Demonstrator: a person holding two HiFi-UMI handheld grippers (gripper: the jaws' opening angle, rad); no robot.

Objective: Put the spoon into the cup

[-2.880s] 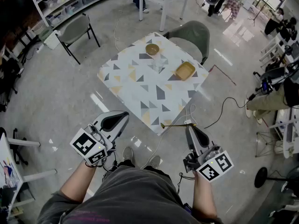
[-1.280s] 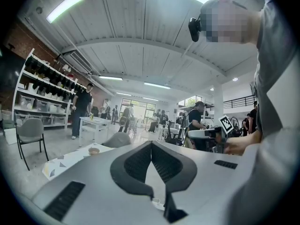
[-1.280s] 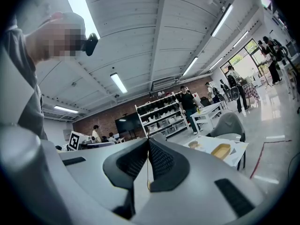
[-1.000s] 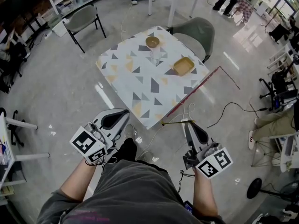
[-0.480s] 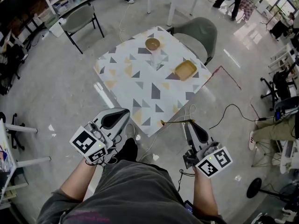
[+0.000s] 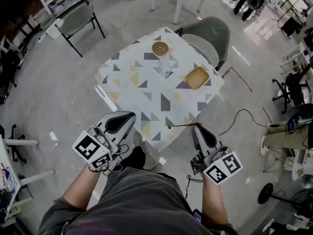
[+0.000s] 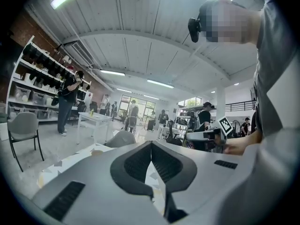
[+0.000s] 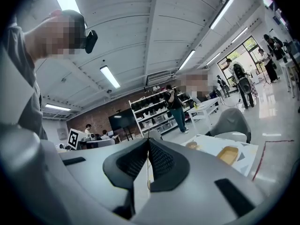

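A thin golden spoon (image 6: 182, 126) sticks out sideways to the left from my right gripper (image 6: 197, 127), which is shut on its handle. In the right gripper view the spoon (image 8: 148, 171) shows only as a thin edge between the closed jaws. A clear cup (image 6: 165, 66) stands upright on the patterned table (image 6: 146, 94), well ahead of both grippers. My left gripper (image 6: 129, 116) is shut with nothing in it, held just short of the table's near edge. In the left gripper view my left gripper (image 7: 151, 145) has its jaws pressed together.
A round wooden bowl (image 6: 159, 48) sits behind the cup and a rectangular wooden dish (image 6: 197, 77) to its right. A grey chair (image 6: 205, 37) stands at the table's far side, another chair (image 6: 78, 22) at the back left. A cable (image 6: 242, 116) lies on the floor at right.
The table has come closer to both grippers in the head view. The grippers keep the same pose, the right one still holding the spoon.
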